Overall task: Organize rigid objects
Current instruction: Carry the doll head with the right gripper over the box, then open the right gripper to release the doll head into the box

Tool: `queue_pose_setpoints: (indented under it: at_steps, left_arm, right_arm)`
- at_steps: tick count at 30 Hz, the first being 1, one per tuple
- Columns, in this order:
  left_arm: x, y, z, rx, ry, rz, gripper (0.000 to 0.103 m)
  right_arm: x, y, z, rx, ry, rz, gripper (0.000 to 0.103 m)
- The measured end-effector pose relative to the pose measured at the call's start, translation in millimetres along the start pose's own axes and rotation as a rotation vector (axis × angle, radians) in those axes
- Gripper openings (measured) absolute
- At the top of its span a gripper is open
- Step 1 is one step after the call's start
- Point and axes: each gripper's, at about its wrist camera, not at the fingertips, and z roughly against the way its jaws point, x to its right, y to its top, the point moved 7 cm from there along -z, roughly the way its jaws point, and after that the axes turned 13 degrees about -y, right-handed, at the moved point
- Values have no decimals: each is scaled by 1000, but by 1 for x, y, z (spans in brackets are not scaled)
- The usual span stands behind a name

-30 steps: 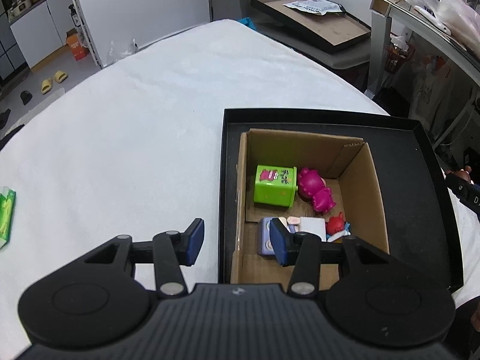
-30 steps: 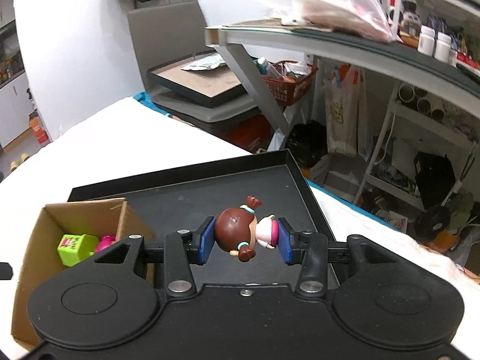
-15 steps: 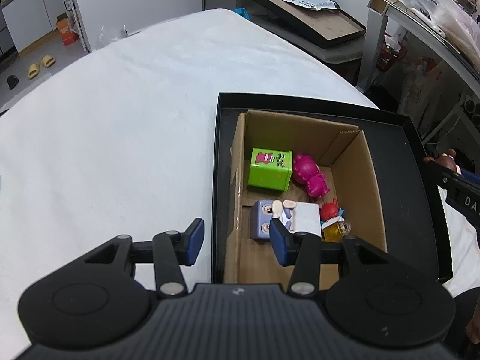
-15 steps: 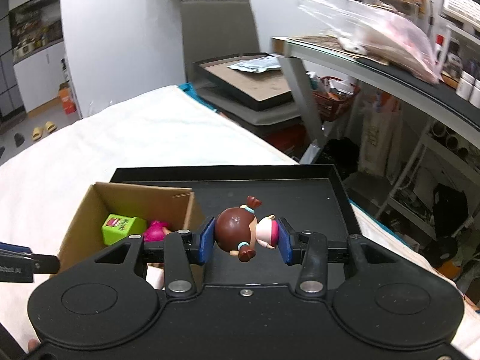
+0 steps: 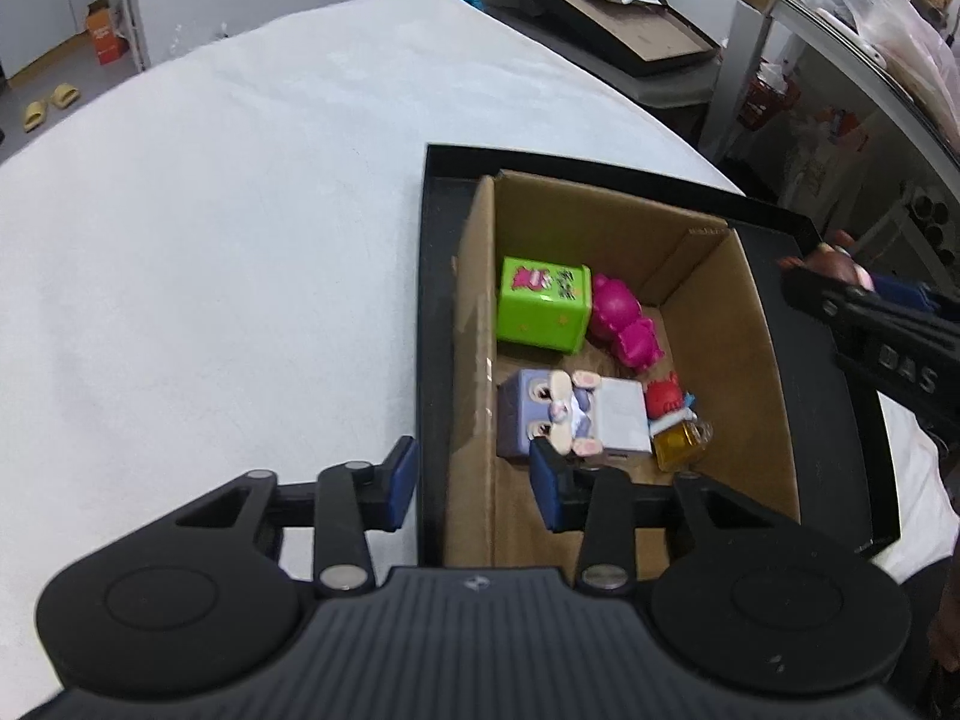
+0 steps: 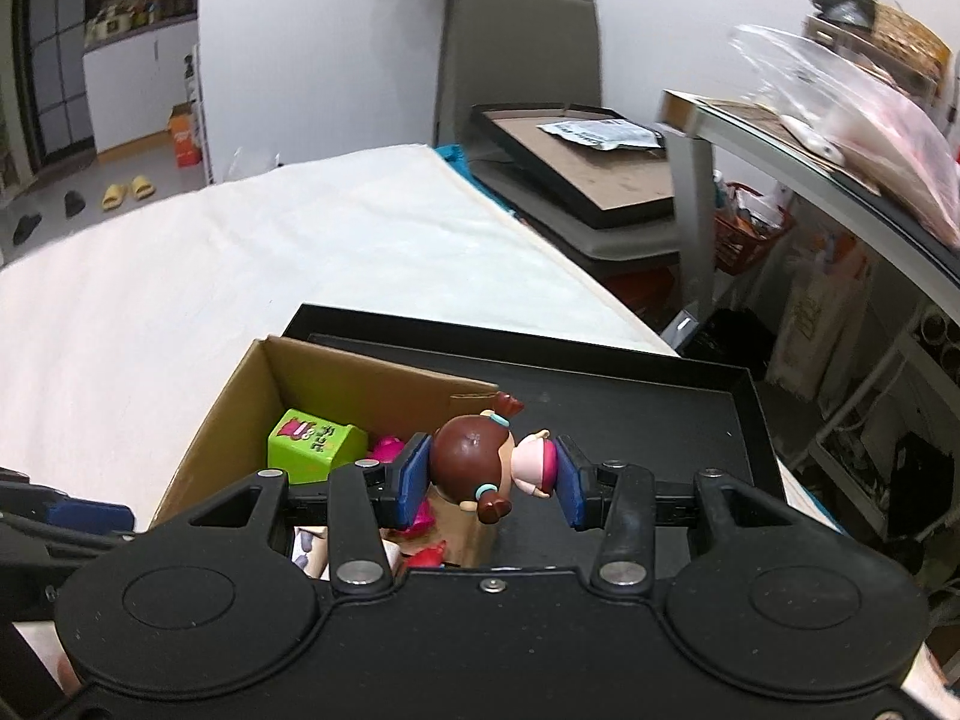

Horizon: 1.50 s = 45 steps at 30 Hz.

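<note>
A brown cardboard box (image 5: 762, 360) stands in the left part of a black tray (image 5: 429, 300). Inside lie a green cube (image 5: 540, 305), a magenta figure (image 5: 624, 324), a lilac block with a rabbit figure (image 5: 558, 414), a red toy (image 5: 663, 393) and an amber bottle (image 5: 681, 441). My left gripper (image 5: 474, 486) is open and empty over the box's near left wall. My right gripper (image 6: 492, 474) is shut on a brown-haired doll figure (image 6: 480, 456), held sideways above the box's right wall (image 6: 468, 534). The green cube (image 6: 315, 444) shows below it.
White cloth (image 5: 210, 228) covers the table left of the tray. A second black tray with brown board (image 6: 588, 162) sits beyond the table's far edge. A metal shelf (image 6: 780, 144) with bags stands at the right. The right gripper's body (image 5: 882, 348) enters the left wrist view.
My right gripper carried the doll leftward, from over the tray's bare floor to above the box's right wall. My left gripper drifted slightly, still open at the box's near left corner.
</note>
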Motion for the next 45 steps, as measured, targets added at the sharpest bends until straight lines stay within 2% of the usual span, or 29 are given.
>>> queue_pose_setpoints:
  at_steps: [3, 5, 20, 25, 28, 45]
  left_arm:
    - [-2, -4, -5, -16, -4, -4, 16]
    - [-3, -5, -8, -27, -11, -4, 10]
    - [-4, -7, -8, -37, -64, 27, 11]
    - [-5, -8, -8, -39, -83, 36, 12]
    - [-6, -8, -7, -37, -88, 42, 12]
    - [7, -1, 0, -45, -40, 0, 14]
  right_arm:
    - [-11, 2, -4, 2, 2, 28, 43]
    - [-16, 5, -7, 3, 1, 48, 43]
    - [-42, 15, -30, 4, 9, 135, 43]
    - [-44, 10, -37, 13, -29, 173, 43]
    - [-39, 8, -35, 30, -95, 188, 55]
    - [16, -22, -1, 11, -61, 72, 58]
